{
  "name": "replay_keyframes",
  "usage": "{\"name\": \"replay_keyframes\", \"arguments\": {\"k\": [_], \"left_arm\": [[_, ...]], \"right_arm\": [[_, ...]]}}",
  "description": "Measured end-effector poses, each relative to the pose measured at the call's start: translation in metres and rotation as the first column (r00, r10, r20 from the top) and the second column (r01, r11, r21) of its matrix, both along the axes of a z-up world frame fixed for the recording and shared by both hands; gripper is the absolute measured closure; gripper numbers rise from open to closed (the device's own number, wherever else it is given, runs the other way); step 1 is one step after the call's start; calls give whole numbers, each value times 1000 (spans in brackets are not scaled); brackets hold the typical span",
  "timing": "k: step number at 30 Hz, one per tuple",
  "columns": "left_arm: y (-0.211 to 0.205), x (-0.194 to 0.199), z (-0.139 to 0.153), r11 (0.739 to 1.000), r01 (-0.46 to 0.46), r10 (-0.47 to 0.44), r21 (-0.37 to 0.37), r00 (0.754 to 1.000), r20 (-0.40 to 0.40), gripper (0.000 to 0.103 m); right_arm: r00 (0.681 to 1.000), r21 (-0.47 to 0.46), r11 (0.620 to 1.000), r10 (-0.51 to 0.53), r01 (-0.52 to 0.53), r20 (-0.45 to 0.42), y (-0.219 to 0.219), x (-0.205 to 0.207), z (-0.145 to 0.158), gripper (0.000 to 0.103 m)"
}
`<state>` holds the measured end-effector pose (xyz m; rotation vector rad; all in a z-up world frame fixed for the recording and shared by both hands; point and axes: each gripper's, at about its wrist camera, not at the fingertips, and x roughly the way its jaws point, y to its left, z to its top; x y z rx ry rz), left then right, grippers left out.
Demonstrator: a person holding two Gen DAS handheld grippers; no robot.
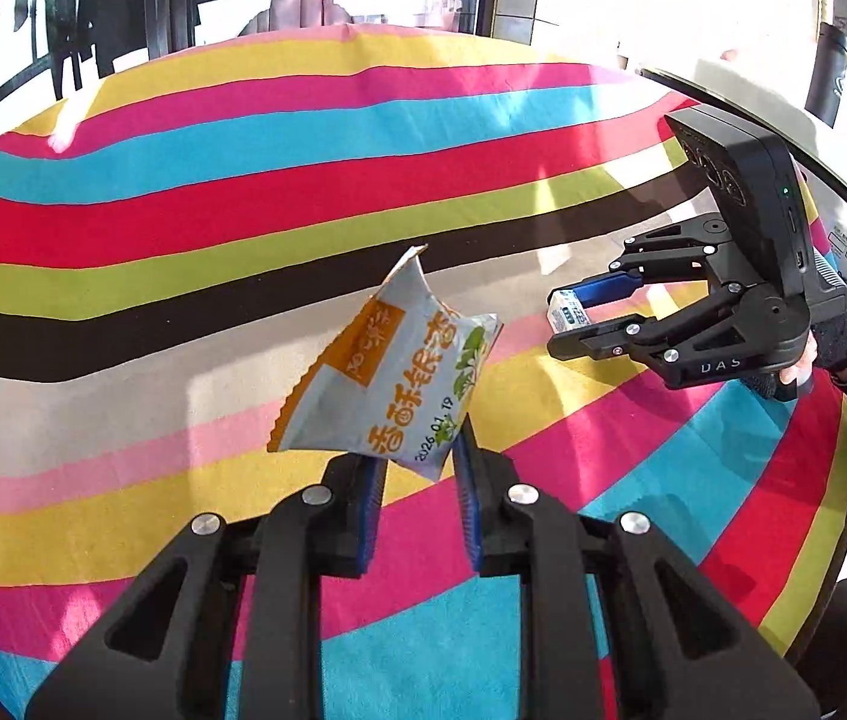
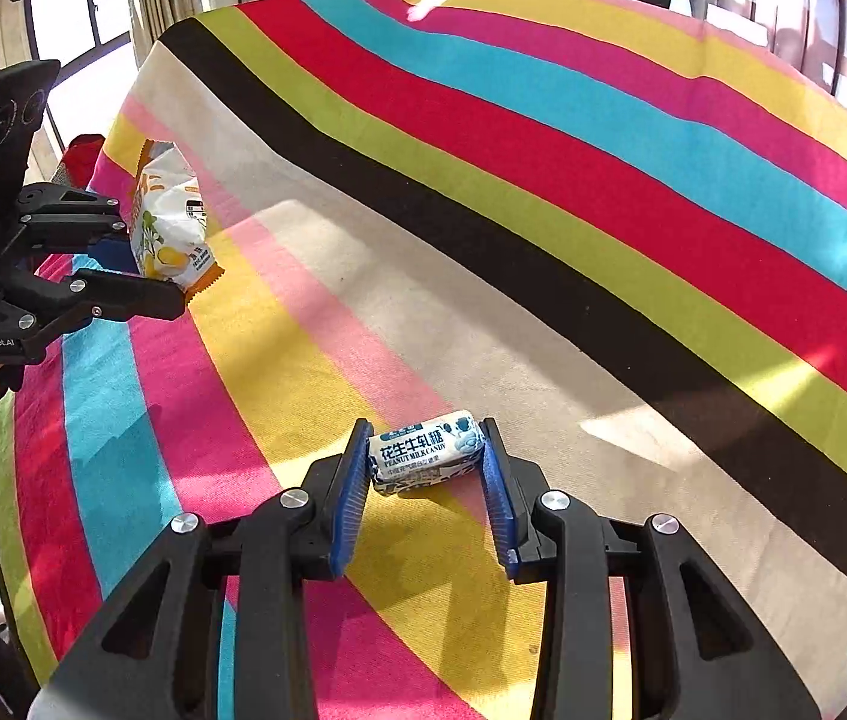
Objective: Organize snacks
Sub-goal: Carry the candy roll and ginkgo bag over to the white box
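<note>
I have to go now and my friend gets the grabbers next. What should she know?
Left gripper: jaws shut on the snack packet, held up off the striped cloth.
Right gripper: jaws shut on the peanut milk candy, low over the cloth.
Done: both snacks are picked up.
Left: put each one where it belongs. No box or tray shows in either view, so ask where they go.

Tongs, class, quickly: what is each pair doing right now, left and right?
Left tongs: closed on a snack packet, lifted off the striped cloth.
Right tongs: closed on a peanut milk candy.
</note>
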<state>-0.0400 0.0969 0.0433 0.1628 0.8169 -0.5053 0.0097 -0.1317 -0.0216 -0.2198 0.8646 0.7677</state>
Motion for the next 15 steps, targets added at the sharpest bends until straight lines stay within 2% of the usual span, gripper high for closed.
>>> {"name": "replay_keyframes", "arguments": {"k": [4, 6, 11, 15], "left_arm": [[3, -29, 2, 1000, -11, 11, 7, 1000, 13, 81], [3, -41, 1, 999, -21, 20, 35, 999, 26, 81], [5, -63, -3, 993, -63, 58, 101, 997, 55, 81], [12, -82, -2, 991, -90, 83, 97, 994, 73, 81]], "right_arm": [[1000, 54, 999, 2, -2, 9, -2, -40, 14, 68], [1000, 91, 996, 2, -2, 3, -5, -58, 20, 68], [1000, 100, 995, -1, -2, 29, 2, -95, 26, 68], [999, 123, 992, 13, -18, 42, 18, -114, 30, 68]]}}
